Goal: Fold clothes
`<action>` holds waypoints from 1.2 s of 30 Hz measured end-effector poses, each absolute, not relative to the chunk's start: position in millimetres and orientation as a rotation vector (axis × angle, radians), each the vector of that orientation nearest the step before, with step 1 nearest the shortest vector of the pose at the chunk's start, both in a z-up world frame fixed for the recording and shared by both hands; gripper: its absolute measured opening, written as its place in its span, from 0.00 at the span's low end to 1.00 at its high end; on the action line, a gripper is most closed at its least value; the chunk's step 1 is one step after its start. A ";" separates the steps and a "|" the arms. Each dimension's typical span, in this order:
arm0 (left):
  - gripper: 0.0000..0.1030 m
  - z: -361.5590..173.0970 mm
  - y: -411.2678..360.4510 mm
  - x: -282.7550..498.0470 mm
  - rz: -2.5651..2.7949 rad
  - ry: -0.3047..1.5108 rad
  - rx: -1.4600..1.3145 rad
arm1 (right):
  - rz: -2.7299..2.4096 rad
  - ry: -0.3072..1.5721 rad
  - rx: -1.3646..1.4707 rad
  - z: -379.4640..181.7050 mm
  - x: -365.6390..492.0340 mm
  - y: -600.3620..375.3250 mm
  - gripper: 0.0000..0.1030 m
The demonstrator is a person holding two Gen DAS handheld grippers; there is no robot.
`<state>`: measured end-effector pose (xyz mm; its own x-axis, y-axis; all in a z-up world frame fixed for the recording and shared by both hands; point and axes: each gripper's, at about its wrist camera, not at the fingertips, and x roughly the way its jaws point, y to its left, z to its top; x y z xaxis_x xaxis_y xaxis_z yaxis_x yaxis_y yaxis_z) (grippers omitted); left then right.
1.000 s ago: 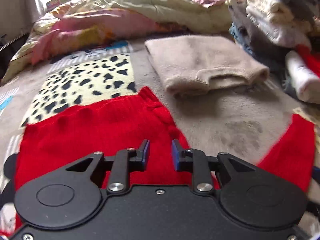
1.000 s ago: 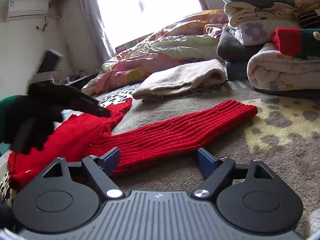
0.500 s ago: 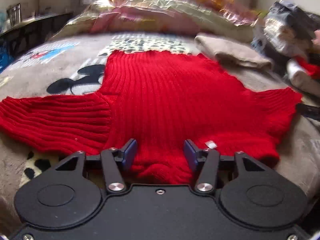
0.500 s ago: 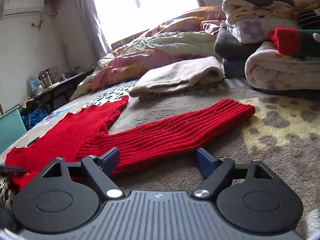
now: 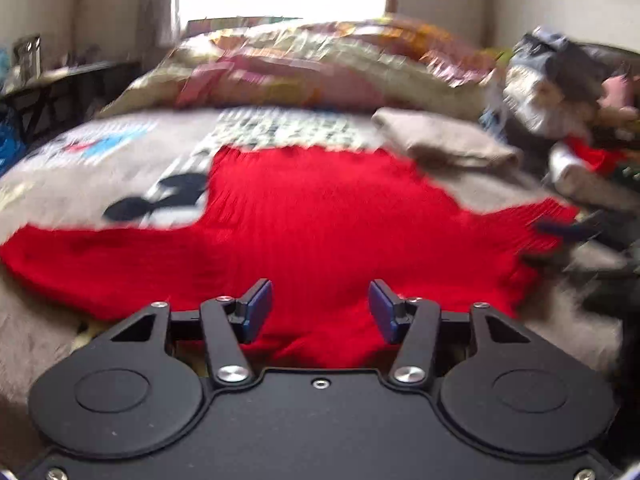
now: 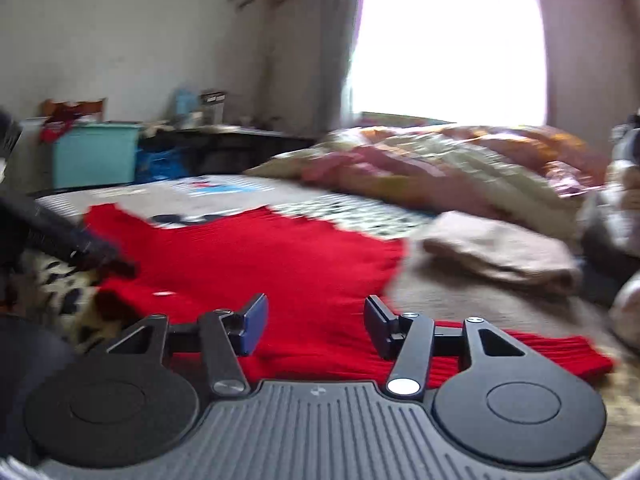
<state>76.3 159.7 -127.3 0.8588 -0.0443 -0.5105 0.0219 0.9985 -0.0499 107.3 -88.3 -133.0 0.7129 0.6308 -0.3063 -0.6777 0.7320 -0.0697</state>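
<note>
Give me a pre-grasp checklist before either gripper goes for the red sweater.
1. Left gripper jaws open, nothing between them: ok.
2. Right gripper jaws open, nothing between them: ok.
3. Red ribbed knit sweater spread flat on the bed, both sleeves out: ok.
4. Folded beige sweater apart from the red one: ok.
5. Contact between the jaws and the knit: cannot tell, both views are blurred.
6. Sharp view for aiming: not ok.

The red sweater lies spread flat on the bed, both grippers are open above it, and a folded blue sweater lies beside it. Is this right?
Not quite. The folded sweater beside the red sweater is beige, as the left wrist view shows. The left gripper and right gripper are open.
</note>
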 end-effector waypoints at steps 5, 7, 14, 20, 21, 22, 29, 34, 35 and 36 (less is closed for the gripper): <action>0.54 -155.0 151.4 83.9 -0.061 0.637 0.012 | 0.808 0.401 -0.288 -152.7 113.6 -62.4 0.52; 0.54 -152.9 153.6 77.4 -0.051 0.649 0.004 | 0.805 0.392 -0.303 -152.1 111.2 -62.0 0.53; 0.55 -145.6 161.5 54.5 -0.015 0.691 -0.024 | 0.768 0.343 -0.420 -153.8 89.9 -66.1 0.61; 0.55 -139.3 168.2 34.8 0.016 0.728 -0.049 | 0.756 0.395 -0.406 -144.6 78.1 -89.0 0.64; 0.55 -138.2 169.3 31.5 0.021 0.734 -0.053 | 0.749 0.412 -0.380 -143.3 78.5 -92.9 0.64; 0.55 -136.1 170.6 28.1 0.030 0.734 -0.056 | 0.746 0.429 -0.346 -142.5 79.8 -96.9 0.64; 0.49 -95.7 168.4 41.0 0.063 0.623 -0.073 | 0.693 0.533 0.050 -137.8 103.0 -139.4 0.63; 0.38 -127.7 153.9 97.1 -0.002 0.776 -0.001 | 0.659 0.574 0.194 -145.9 115.3 -152.6 0.63; 0.39 -138.8 150.1 106.0 -0.018 0.834 0.036 | 0.652 0.582 0.217 -147.7 117.4 -154.9 0.63; 0.38 -138.2 148.6 108.3 -0.025 0.837 0.055 | 0.643 0.590 0.239 -149.6 119.1 -157.9 0.63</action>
<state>108.3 148.6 -138.2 0.6694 -0.0006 -0.7429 0.0440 0.9983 0.0388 119.1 -157.9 -149.6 0.6446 0.6243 -0.4413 -0.4926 0.7806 0.3848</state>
